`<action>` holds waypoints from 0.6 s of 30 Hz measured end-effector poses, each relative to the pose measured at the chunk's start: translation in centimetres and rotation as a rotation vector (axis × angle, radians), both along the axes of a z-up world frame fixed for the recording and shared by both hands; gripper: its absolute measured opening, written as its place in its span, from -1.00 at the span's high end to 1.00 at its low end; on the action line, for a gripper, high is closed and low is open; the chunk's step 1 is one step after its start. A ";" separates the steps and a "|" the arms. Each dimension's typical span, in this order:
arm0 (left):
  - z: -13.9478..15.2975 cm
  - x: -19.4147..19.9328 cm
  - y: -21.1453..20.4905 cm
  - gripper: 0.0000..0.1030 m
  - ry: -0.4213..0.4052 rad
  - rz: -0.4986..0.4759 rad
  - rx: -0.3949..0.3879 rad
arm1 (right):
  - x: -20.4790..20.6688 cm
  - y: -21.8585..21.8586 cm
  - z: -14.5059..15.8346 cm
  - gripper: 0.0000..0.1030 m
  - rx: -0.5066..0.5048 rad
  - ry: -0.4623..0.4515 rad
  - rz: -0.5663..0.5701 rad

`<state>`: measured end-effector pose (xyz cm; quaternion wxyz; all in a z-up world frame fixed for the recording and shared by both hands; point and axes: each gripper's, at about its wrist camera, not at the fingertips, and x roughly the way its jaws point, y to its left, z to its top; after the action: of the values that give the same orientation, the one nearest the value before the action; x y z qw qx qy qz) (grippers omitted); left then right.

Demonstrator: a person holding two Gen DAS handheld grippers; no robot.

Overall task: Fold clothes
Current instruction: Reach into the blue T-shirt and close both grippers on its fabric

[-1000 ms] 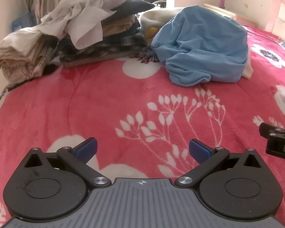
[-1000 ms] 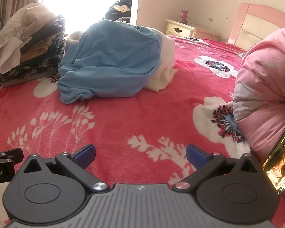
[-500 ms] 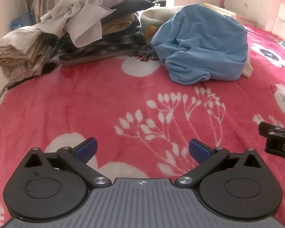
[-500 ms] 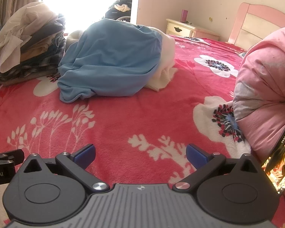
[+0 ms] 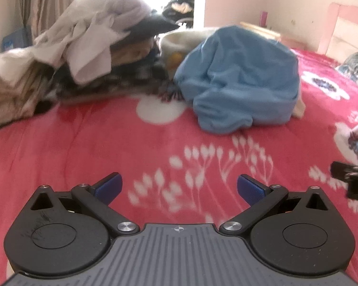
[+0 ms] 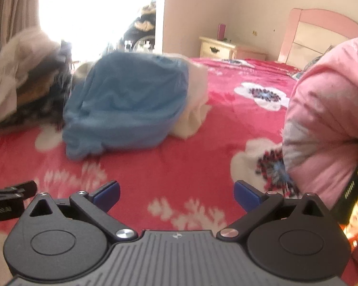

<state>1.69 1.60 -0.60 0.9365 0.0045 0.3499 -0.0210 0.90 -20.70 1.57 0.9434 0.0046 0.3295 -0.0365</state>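
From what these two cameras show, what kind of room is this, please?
Most likely a bedroom. A red flowered blanket covers a wide bed with a pink headboard, and a small cream nightstand stands by the wall. Unfolded clothes, among them a blue garment, lie on the blanket.

Clothes pile [image 5: 88, 54] blurred (phone [image 6: 353, 212] edge-cropped)

The left wrist camera sits low behind its own open fingers, looking across the red floral blanket [image 5: 88, 143] toward the blue garment [image 5: 238, 81] at 1 o'clock and the stacked clothes [image 5: 102, 54] at 11 o'clock. The right wrist camera looks the same way from further right: there the blue garment [image 6: 128, 102] lies at 11 o'clock and a pink quilt [image 6: 327, 109] crowds in close at 3 o'clock. Both views share blanket, garment and stack, and each catches the other gripper's edge.
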 end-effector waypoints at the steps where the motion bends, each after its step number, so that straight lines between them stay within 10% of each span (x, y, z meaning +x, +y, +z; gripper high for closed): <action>1: 0.1 0.6 0.0 -1.00 -0.019 -0.008 0.008 | 0.9 -0.2 0.5 -1.00 0.010 -0.020 0.005; 11: 1.1 9.6 -1.2 -1.00 -0.178 -0.098 0.005 | 14.9 1.9 4.3 -1.00 -0.042 -0.235 0.178; 18: 0.2 16.3 -2.3 -0.99 -0.227 -0.070 0.007 | 23.8 4.3 2.8 -0.98 -0.085 -0.179 0.282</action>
<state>17.94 -0.69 -0.42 0.9689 0.0223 0.2411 -0.0516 24.69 -16.38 4.37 0.9641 -0.0785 0.2398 0.0826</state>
